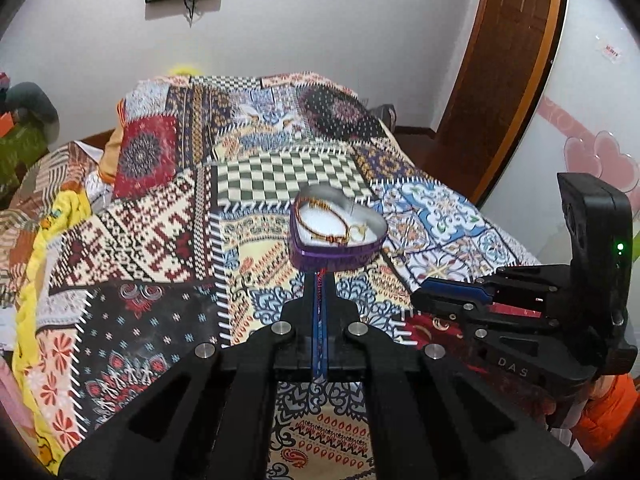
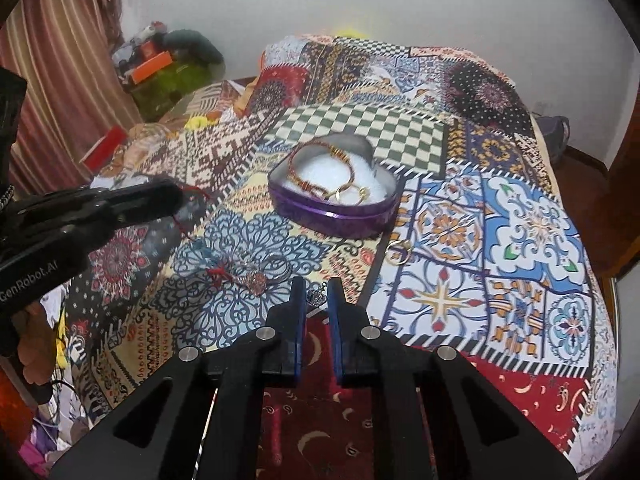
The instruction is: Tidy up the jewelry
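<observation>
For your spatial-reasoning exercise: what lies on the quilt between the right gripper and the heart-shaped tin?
In the right wrist view, only bare quilt lies between the right gripper, its jaws around a small silver pendant, and the tin.

Bed covered by a multicoloured patchwork quilt (image 2: 440, 208) of checked, floral and geometric panels. Resting directly on the quilt: a purple heart-shaped tin box (image 2: 334, 206), lidless, with white lining; a small gold ring (image 2: 399, 252) just beside the box on a blue-and-white panel; a red-corded pendant with a reddish oval stone (image 2: 250, 279) on the blue lace-patterned panel; a small silver charm (image 2: 317, 296) nearest the camera.
</observation>
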